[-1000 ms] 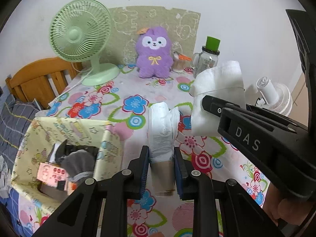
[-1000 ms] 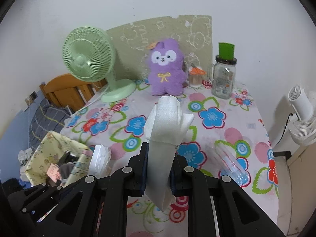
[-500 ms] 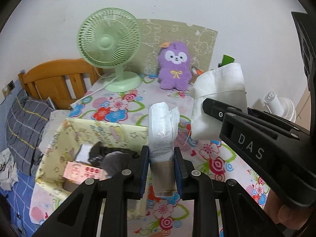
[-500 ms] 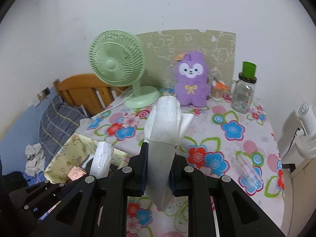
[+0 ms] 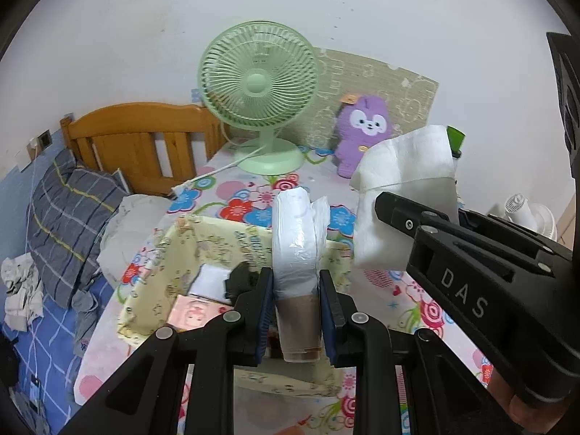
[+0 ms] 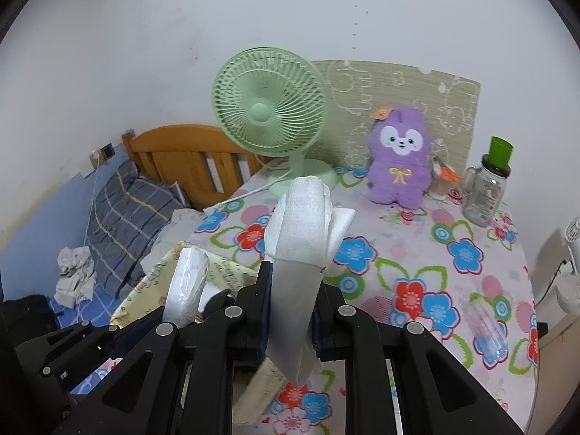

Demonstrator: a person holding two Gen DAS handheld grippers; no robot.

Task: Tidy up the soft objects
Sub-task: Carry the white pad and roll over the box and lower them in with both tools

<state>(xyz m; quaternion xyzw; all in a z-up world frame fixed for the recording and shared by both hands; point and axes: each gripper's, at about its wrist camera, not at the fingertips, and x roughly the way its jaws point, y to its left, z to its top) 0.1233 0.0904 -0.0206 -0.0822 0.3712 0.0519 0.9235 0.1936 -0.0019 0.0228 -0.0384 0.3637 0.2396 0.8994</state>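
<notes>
Tissue pack [image 5: 295,239], plastic-wrapped, clamped upright between the left gripper [image 5: 294,311] jaws at lower centre of the left view, hanging over the yellow fabric bin [image 5: 188,250]. Inside the bin: a pink packet [image 5: 190,313], something white, something dark. Paper towel [image 6: 301,253] pinched tight in the right gripper [image 6: 290,308], sticking up through centre frame in the right view, lower tail drooping below the jaws. Same towel [image 5: 406,195] at right of the left view, just beside the pack, not touching. Behind, on the flowered tablecloth [image 6: 417,261]: green fan [image 6: 268,108] upper centre, purple plush [image 6: 398,156] to its right, jar [image 6: 487,188] with green cap far right. Bed with striped pillow [image 6: 127,210] at left.
</notes>
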